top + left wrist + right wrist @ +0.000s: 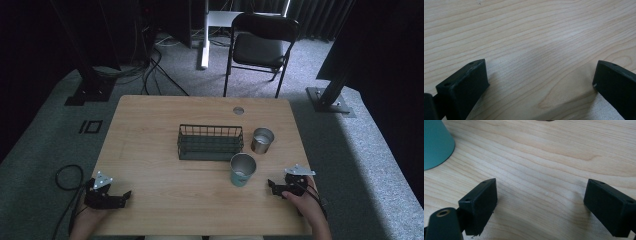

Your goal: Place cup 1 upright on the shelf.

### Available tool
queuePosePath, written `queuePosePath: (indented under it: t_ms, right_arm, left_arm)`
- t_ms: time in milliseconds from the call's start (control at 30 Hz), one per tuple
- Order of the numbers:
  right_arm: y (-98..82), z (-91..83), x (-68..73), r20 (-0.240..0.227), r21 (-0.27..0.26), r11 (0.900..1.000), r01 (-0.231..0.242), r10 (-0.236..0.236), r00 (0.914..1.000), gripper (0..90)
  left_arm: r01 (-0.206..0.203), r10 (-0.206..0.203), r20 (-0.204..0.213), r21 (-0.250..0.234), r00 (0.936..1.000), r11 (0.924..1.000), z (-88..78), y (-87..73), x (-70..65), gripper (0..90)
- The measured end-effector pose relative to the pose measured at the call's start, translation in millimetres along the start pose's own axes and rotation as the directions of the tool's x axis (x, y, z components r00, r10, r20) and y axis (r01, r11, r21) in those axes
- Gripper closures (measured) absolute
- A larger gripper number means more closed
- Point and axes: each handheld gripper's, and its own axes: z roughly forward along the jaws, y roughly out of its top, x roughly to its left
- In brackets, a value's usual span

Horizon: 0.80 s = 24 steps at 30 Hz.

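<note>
On the wooden table (150, 150) stands a dark wire basket (210, 142) near the middle. A teal cup (242, 170) with a metal rim sits just in front of its right end, and its teal base (435, 143) shows at the upper left of the right gripper view. A silver metal cup (262, 140) stands to the basket's right. My left gripper (125, 196) rests at the table's front left, its jaws wide apart over bare wood (541, 75). My right gripper (272, 186) lies at the front right, close to the teal cup, open with nothing between the jaws (540, 200).
A round grommet hole (238, 110) sits near the table's far edge. Beyond the table stand a black folding chair (260, 47), a white desk leg (204, 35) and black stand bases on grey carpet. A cable (65, 180) loops off the front left corner.
</note>
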Motion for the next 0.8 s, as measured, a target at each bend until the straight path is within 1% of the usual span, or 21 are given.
queuePosePath:
  t_ms: [267,333,467,600,633,700,767,800]
  right_arm:
    - [0.0,0.0,0.0,0.0,0.0,1.0,0.0,0.0,1.0,11.2]
    - [0.0,0.0,0.0,0.0,0.0,1.0,0.0,0.0,1.0,11.2]
    - [0.0,0.0,0.0,0.0,0.0,1.0,0.0,0.0,1.0,11.2]
    - [0.0,0.0,0.0,0.0,0.0,1.0,0.0,0.0,1.0,11.2]
    - [0.0,0.0,0.0,0.0,0.0,1.0,0.0,0.0,1.0,11.2]
    - [0.0,0.0,0.1,0.0,0.0,1.0,0.0,0.0,1.0,11.2]
    - [0.0,0.0,0.1,0.0,0.0,1.0,0.0,0.0,1.0,11.3]
    - [0.0,0.0,0.1,0.0,0.0,1.0,0.0,0.0,1.0,11.3]
  left_arm:
    - [0.0,0.0,0.0,0.0,1.0,1.0,0.0,0.0,0.0,0.5]
    - [0.006,-0.006,-0.007,0.0,1.0,1.0,-0.4,-0.4,0.6,0.4]
    - [-0.001,0.001,-0.002,0.008,1.0,1.0,-1.2,-0.2,1.7,0.4]
    - [-0.02,0.02,0.007,0.01,0.9998,0.9997,-1.6,0.3,1.1,0.4]
    - [-0.029,0.029,0.015,0.008,0.9995,0.9996,-2.0,0.4,0.8,0.4]
    - [-0.03,0.03,0.022,0.001,0.9993,0.9995,-2.8,0.4,-0.3,0.4]
    - [-0.031,0.031,0.04,-0.01,0.9987,0.9995,-4.0,0.3,-0.8,0.4]
    - [-0.033,0.033,0.041,-0.012,0.9986,0.9994,-4.3,0.3,-1.4,0.4]
